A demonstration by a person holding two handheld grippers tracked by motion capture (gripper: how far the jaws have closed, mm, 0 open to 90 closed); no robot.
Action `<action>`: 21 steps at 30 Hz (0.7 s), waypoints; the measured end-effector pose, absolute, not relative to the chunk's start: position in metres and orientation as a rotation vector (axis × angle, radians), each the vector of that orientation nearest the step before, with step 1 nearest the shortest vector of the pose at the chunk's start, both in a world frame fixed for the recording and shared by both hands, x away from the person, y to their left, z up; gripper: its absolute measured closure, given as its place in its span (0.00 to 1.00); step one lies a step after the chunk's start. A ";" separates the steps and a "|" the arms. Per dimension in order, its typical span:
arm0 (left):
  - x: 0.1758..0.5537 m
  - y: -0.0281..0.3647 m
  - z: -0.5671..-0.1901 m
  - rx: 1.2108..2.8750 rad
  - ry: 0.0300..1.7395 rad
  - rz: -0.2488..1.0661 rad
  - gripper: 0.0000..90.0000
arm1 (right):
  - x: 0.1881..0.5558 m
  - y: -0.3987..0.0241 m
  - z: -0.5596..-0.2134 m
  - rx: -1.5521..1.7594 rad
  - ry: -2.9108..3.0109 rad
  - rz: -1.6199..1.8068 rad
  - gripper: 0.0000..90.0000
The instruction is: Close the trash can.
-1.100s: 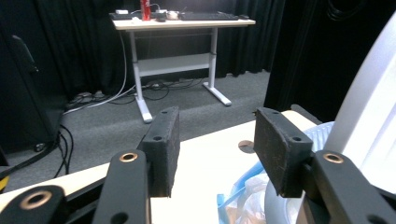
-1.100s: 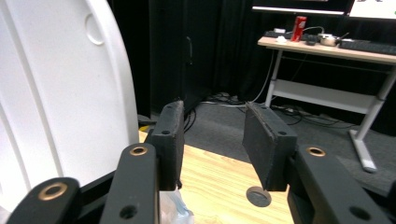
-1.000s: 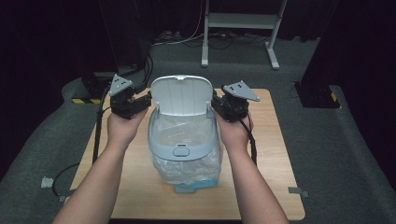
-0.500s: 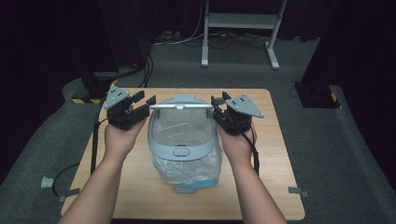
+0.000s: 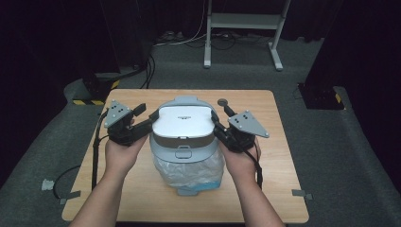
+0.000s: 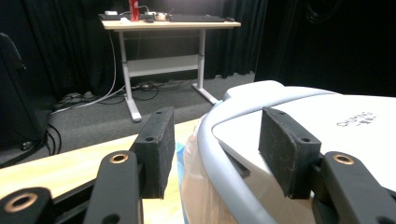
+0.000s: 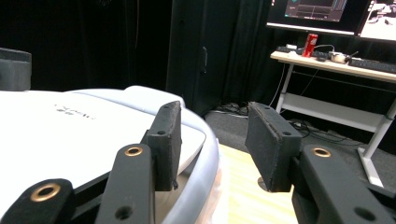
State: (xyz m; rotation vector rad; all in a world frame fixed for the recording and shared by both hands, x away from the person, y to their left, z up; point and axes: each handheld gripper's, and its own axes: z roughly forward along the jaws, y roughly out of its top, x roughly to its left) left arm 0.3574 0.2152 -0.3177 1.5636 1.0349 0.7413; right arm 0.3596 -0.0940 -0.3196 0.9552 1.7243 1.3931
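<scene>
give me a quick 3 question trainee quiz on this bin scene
1. True or false: the lid of the bin is down.
2. What lines the bin? A) paper B) clear plastic bag C) cloth
3. Which part of the bin does each gripper straddle with its jaws?

Key:
1. True.
2. B, the bag.
3. The rim: the left gripper at one side, the right gripper at the other, both with jaws open.

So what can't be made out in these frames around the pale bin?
- Grey-white plastic lidded bin: contents hidden by the lid, high view.
- Left gripper, right gripper: pad contact with the bin unclear.
- Small dark round object on wooden table: too small to identify.
</scene>
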 end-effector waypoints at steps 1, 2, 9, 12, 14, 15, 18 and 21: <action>0.356 0.215 -0.319 1.558 1.040 0.742 0.51 | 0.358 -0.094 -0.321 0.964 1.725 1.396 0.61; 0.354 0.214 -0.319 1.556 1.040 0.742 0.51 | 0.357 -0.095 -0.321 0.972 1.725 1.398 0.60; 0.338 0.213 -0.322 1.547 1.031 0.780 0.46 | 0.349 -0.097 -0.324 0.977 1.743 1.408 0.58; 0.333 0.213 -0.323 1.548 1.030 0.789 0.44 | 0.346 -0.097 -0.325 0.981 1.749 1.410 0.56; 0.331 0.212 -0.324 1.558 1.027 0.796 0.43 | 0.345 -0.097 -0.326 0.979 1.757 1.408 0.54; 0.330 0.212 -0.325 1.564 1.022 0.800 0.42 | 0.345 -0.097 -0.326 0.986 1.762 1.409 0.54; 0.331 0.213 -0.328 1.573 1.016 0.773 0.39 | 0.343 -0.097 -0.329 0.983 1.777 1.407 0.53; 0.332 0.215 -0.331 1.559 1.022 0.752 0.37 | 0.342 -0.099 -0.332 0.993 1.777 1.413 0.52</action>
